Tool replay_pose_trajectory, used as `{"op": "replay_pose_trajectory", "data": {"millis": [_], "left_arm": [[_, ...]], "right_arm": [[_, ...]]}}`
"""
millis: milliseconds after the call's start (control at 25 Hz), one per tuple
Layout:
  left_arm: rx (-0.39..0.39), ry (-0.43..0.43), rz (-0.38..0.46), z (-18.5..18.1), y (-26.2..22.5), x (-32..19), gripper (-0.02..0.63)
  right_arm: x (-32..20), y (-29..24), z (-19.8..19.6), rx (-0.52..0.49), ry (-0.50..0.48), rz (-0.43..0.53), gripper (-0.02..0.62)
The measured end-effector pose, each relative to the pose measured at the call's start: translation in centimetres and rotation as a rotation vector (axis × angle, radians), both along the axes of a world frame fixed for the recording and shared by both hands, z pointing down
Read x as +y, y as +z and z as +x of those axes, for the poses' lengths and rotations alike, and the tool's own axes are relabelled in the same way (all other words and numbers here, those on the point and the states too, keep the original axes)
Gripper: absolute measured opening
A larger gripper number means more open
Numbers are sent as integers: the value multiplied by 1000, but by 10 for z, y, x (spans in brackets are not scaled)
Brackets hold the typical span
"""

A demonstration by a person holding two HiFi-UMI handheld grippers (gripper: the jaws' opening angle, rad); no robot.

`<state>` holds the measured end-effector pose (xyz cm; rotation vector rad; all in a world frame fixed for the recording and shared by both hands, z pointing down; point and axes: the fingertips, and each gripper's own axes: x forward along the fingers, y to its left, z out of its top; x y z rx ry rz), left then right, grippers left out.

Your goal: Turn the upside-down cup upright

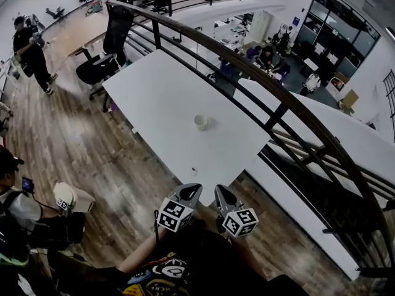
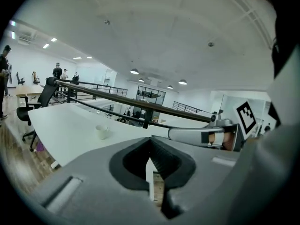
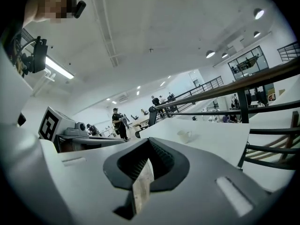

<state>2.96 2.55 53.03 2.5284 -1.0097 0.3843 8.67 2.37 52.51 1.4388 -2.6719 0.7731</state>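
White small cup w/ handle [image 1: 201, 122]: alone mid white rectangular worktop [image 1: 142, 85], on the side nearer the black metal railing [image 1: 271, 85], well apart from both tools.
Left tool [image 1: 192, 187]: clenched, nothing in it, close to person's body.
Right tool [image 1: 220, 189]: same, clenched & empty.
Progress: cup mouth looks to face up in head view, so prob. done; too small to be sure.
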Motion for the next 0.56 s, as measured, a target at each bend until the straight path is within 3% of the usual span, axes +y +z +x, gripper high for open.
{"op": "replay_pose_trajectory", "data": {"millis": [160, 280, 560], "left_arm": [[53, -2, 48, -8, -32, -11, 3], [34, 1, 76, -11, -41, -14, 5], [-5, 208, 26, 7, -16, 24, 5]], "right_arm": [[0, -15, -2, 12, 18, 2, -3], [2, -21, -12, 31, 4, 19, -3], [19, -9, -31, 20, -19, 0, -3]]}}
